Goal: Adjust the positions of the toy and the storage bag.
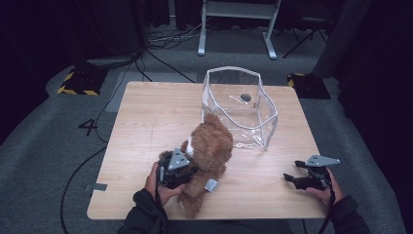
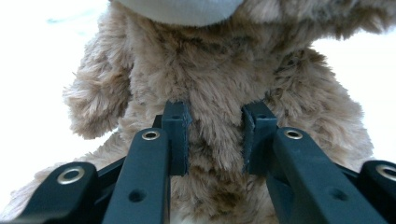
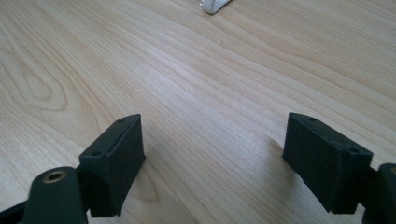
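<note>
A brown plush teddy bear [image 1: 212,141] sits near the front middle of the wooden table [image 1: 146,122], just in front of a clear plastic bin [image 1: 267,122]. My left gripper [image 1: 191,170] is at the bear's left side and is shut on it. In the left gripper view the black pads [image 2: 176,135] press into the bear's fur [image 2: 215,70], with a fold of plush between them at my left gripper [image 2: 215,135]. My right gripper [image 1: 291,170] rests low at the front right, apart from the bear. Its jaws stand open over bare wood [image 3: 233,154].
The clear bin holds a small dark object [image 1: 246,97] on its bottom. A white tag [image 1: 211,185] hangs by the bear's leg. A white edge [image 3: 215,5] shows at the top of the right gripper view. Cables [image 1: 97,146] and a desk frame [image 1: 238,29] are on the floor beyond the table.
</note>
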The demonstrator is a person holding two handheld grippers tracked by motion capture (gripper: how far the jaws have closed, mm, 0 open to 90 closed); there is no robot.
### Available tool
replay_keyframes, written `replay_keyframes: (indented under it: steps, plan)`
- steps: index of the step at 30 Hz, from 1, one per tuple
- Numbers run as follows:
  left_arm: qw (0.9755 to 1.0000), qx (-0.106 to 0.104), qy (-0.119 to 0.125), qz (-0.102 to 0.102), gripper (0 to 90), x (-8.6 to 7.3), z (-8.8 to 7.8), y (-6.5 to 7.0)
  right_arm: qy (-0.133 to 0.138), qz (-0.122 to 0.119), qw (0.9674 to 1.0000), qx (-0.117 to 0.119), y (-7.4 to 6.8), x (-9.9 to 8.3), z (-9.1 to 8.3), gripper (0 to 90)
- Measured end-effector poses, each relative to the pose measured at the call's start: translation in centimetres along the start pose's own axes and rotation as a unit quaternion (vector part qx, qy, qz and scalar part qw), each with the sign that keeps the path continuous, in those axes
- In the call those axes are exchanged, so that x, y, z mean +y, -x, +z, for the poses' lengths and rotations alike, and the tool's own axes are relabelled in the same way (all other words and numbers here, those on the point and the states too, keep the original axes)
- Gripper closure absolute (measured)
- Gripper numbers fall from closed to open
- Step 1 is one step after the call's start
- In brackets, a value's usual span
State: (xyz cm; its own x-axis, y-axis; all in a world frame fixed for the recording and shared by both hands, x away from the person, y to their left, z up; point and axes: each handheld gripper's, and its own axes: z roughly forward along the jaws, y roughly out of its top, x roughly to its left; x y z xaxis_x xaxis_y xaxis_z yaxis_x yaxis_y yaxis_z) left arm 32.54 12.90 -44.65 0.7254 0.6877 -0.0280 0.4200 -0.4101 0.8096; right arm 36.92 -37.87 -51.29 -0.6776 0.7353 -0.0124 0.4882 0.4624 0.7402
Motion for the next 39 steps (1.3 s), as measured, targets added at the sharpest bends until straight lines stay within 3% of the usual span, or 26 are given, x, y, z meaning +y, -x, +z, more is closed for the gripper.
replay_keyframes:
  steps: [2,3,4,5,9,10,11,14,16,19,20,21,24,26,29,31,33,36,39]
  plan:
    - [0.9998,0.013,0.004,-0.015,68.5,-0.7,-0.7,-1.3,0.0,0.0,1.0,0.0,0.0,0.0,0.0,20.2]
    - [0.999,0.022,0.012,-0.036,68.5,-1.2,-1.1,-2.5,0.0,0.001,1.0,0.0,0.0,0.0,0.0,20.2]
    - [0.999,0.022,0.012,-0.036,68.5,-1.2,-1.1,-2.5,0.0,0.001,1.0,0.0,0.0,0.0,0.0,20.2]
    - [0.9983,0.025,0.017,-0.049,68.5,-1.4,-1.2,-3.0,0.0,0.001,1.0,-0.001,0.0,0.0,0.0,20.3]
    - [0.9979,0.028,0.024,-0.054,68.2,-1.7,-1.2,-4.9,0.002,0.004,0.9999,-0.017,0.1,0.1,-0.3,28.0]
    - [0.998,0.028,0.023,-0.052,68.1,-1.7,-1.2,-5.3,0.01,0.008,0.9999,-0.007,0.1,0.3,-0.4,28.1]
    - [0.9978,0.022,0.027,-0.056,67.9,-1.7,-1.0,-6.0,0.025,-0.003,0.9997,0.004,-0.2,1.0,-0.9,28.3]
    - [0.9976,0.012,0.03,-0.062,67.7,-1.6,-0.6,-6.8,0.046,-0.018,0.9988,-0.004,-0.7,2.4,-1.7,29.8]
    - [0.9967,0.006,0.038,-0.072,67.2,-1.6,-0.2,-7.4,0.088,-0.051,0.9946,-0.021,-1.6,5.2,-3.4,34.0]
    - [0.9958,-0.009,0.049,-0.077,66.9,-1.5,0.7,-8.1,0.133,-0.076,0.9881,-0.016,-2.5,9.0,-5.2,35.4]
    - [0.9958,-0.012,0.049,-0.076,66.8,-1.4,0.8,-8.2,0.141,-0.088,0.9861,-0.009,-2.9,10.3,-5.8,35.8]
    - [0.9958,-0.012,0.049,-0.076,66.5,-1.4,0.8,-8.2,0.141,-0.088,0.9861,-0.009,-2.9,10.3,-5.8,35.8]
    - [0.9957,-0.018,0.048,-0.078,65.9,-1.0,1.3,-8.4,0.152,-0.126,0.9802,0.0,-4.1,14.3,-6.8,35.7]
    - [0.9955,-0.027,0.047,-0.078,64.9,-0.9,1.7,-8.6,0.159,-0.133,0.9783,0.008,-4.7,16.4,-6.9,35.8]
    - [0.9961,-0.03,0.042,-0.072,63.9,-0.5,2.0,-8.6,0.154,-0.15,0.9764,0.016,-5.5,18.4,-6.3,35.5]
    - [0.9967,-0.029,0.04,-0.064,63.7,-0.3,2.2,-8.5,0.144,-0.158,0.9769,0.016,-6.0,19.6,-5.6,35.8]
    - [0.9967,-0.028,0.041,-0.064,63.2,-0.2,2.3,-8.5,0.123,-0.182,0.9755,0.018,-6.9,21.2,-4.2,35.7]
    - [0.9968,-0.026,0.042,-0.063,62.8,-0.2,2.4,-8.5,0.116,-0.185,0.9756,0.025,-7.1,22.0,-3.3,37.5]
    - [0.9966,-0.027,0.042,-0.065,62.3,-0.2,2.3,-8.5,0.085,-0.193,0.9766,0.04,-7.9,23.4,-1.1,38.6]
